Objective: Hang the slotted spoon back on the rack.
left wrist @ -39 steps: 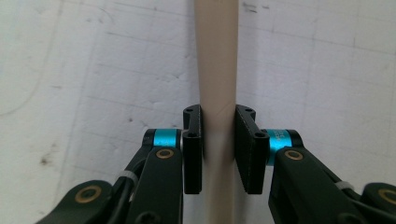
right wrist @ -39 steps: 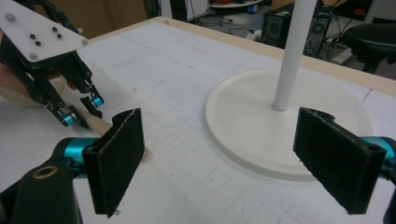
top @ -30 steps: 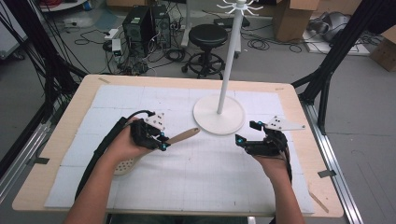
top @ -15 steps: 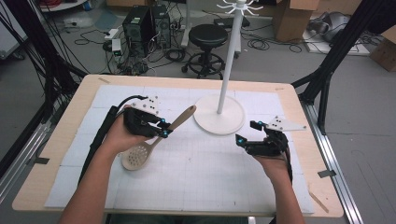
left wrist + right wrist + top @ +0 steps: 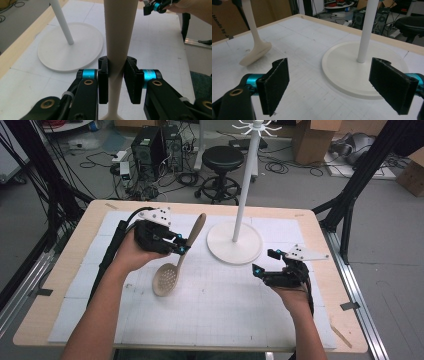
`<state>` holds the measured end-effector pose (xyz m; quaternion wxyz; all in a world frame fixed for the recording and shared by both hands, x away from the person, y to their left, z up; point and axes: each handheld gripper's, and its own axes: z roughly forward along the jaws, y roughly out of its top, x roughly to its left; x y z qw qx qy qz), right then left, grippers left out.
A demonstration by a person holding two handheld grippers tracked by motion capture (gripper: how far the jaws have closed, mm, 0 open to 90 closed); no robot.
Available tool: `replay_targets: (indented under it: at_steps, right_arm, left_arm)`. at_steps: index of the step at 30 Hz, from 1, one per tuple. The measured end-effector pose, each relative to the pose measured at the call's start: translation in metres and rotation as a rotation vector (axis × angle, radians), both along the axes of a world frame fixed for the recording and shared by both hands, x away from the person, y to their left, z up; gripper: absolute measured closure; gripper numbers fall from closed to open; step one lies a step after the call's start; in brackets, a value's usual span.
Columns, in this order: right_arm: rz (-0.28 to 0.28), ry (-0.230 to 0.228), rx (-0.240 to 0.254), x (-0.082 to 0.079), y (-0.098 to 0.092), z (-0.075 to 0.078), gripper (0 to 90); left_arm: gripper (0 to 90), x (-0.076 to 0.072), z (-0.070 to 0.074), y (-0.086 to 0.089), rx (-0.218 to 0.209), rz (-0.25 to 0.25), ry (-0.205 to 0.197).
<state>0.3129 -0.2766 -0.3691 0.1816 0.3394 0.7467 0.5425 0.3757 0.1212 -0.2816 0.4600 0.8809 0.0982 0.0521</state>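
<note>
In the high view we see the left gripper [image 5: 183, 245] clamped on the handle of a beige slotted spoon [image 5: 176, 265], just left of the white stand [image 5: 235, 241] that rises from its round base on the tabletop [image 5: 320, 227]. The spoon is tilted, its handle tip up and toward the stand, its perforated bowl lower and nearer the person. The right gripper [image 5: 264, 264] sits to the right of the stand's base, nearer the person, with its fingers spread and nothing between them.

In the left gripper view we see the two fingers [image 5: 103, 77] pressed against either side of the spoon's handle [image 5: 119, 45], which runs straight up the middle. The stand's base [image 5: 71, 50] lies to the left of the handle, with its pole slanting up from it. The right gripper [image 5: 156, 6] shows at the top right, beyond the spoon.

In the right gripper view we see its fingers [image 5: 274, 83] standing wide apart and empty. The stand [image 5: 364, 67] is between them, farther off. The spoon's bowl [image 5: 255, 53] hangs left of the stand, close above the tabletop; we cannot tell whether it touches.
</note>
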Motion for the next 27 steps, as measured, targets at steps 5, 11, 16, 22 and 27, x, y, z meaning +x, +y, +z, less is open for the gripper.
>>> replay_targets:
  at_steps: [5,11,16,22,27]
  right_arm:
    - [0.002,0.003,0.001,0.0,0.0,0.0,15.5]
    - [0.0,0.003,0.003,0.0,-0.001,0.0,15.5]
    - [0.003,0.002,0.007,0.001,-0.001,-0.001,15.5]
    - [0.003,-0.001,0.007,0.0,-0.002,-0.001,15.5]
    - [0.003,0.004,0.012,-0.001,-0.002,-0.002,15.5]
  left_arm:
    - [74.8,0.009,0.012,-0.003,-0.009,-0.003,0.007]
    - [74.8,0.019,0.026,-0.01,-0.041,-0.007,0.006]
    - [74.8,0.029,0.042,-0.017,-0.05,-0.004,-0.008]
    - [74.7,0.041,0.058,-0.024,-0.073,0.027,-0.023]
    - [74.7,0.048,0.07,-0.032,-0.103,0.045,-0.023]
